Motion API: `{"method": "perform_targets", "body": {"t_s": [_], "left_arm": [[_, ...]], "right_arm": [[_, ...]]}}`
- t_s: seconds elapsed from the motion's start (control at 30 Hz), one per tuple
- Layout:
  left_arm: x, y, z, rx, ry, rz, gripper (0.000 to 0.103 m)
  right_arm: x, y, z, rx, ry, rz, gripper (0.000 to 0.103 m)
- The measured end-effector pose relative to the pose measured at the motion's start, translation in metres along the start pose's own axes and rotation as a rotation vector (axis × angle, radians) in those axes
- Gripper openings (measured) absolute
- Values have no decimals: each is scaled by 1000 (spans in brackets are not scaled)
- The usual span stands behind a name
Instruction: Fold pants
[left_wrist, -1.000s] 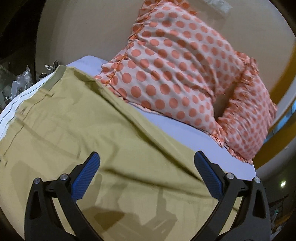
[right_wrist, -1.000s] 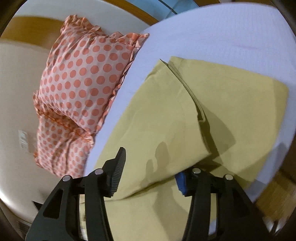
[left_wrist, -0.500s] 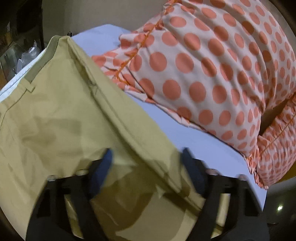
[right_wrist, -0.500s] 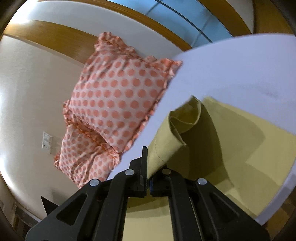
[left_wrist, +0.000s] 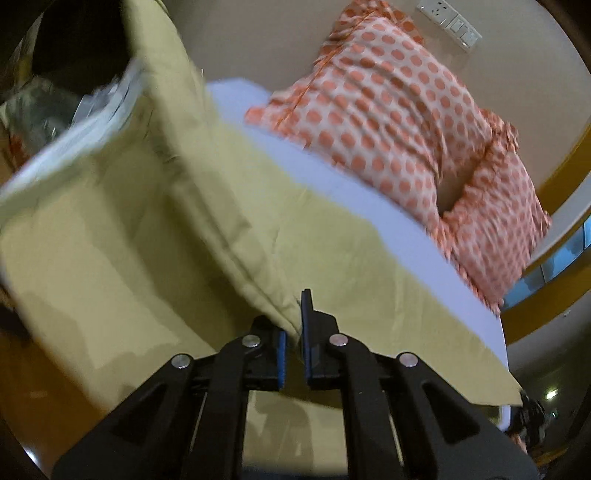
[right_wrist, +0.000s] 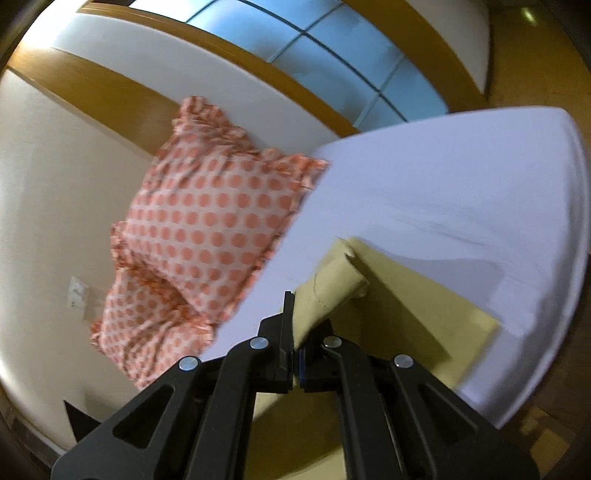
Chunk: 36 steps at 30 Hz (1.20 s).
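Observation:
Khaki pants (left_wrist: 140, 229) lie spread on a white bed (left_wrist: 354, 192). My left gripper (left_wrist: 293, 332) is shut on a fold of the pants' far edge and holds it lifted, so the fabric rises toward the upper left. In the right wrist view my right gripper (right_wrist: 295, 332) is shut on the pants (right_wrist: 325, 291) near the leg end; the cloth is raised and curls over above the flat part (right_wrist: 424, 310).
Two orange polka-dot pillows (left_wrist: 399, 110) lean on the beige wall behind the bed; they also show in the right wrist view (right_wrist: 207, 229). A wall socket (left_wrist: 448, 18) is above them. The bed's edge (right_wrist: 554, 332) drops to a wooden floor. Clutter sits at far left (left_wrist: 44, 107).
Both grippers closed on the pants and lifted them. The left one went from open above the cloth to shut on its far edge; the right one raised the leg end higher.

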<state>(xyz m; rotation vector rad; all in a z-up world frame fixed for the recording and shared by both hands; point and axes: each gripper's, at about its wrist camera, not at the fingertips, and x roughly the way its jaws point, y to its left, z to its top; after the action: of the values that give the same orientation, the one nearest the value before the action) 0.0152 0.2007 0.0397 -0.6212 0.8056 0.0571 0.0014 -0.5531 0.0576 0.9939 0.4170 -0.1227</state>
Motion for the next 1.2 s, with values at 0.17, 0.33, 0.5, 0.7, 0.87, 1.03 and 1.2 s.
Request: {"method": "perform_targets", "body": {"t_s": [0.17,0.33,0.5,0.7,0.87,1.03,1.2], "left_arm": [[-11,14,-40,-28,7,-4,7],[-11,21,-55,-22,6,-11,11],[-29,32,-64,-14,-39,-15,22],[-40,41,-71,-27,-67,-11,33],[-63,56,-70,-69,-169,57,44],[-69,73,-65,-115,-192,90,45],[-67,83,-63,-138,-192,93,47]], "right_arm": [[-3,-27,-10,25,18,-54,2],[-15,-31,-15,-23,37,-124,9],[-51,-39,-14,-51,-118,-211,73],[-41,-50,-18,-89,-121,-230,71],[-27,-34,-39,-231,-119,-223,67],[-13,-33,-66,-238,-46,-80,18],[-4,-13,-70,-335,-98,-68,4]]}}
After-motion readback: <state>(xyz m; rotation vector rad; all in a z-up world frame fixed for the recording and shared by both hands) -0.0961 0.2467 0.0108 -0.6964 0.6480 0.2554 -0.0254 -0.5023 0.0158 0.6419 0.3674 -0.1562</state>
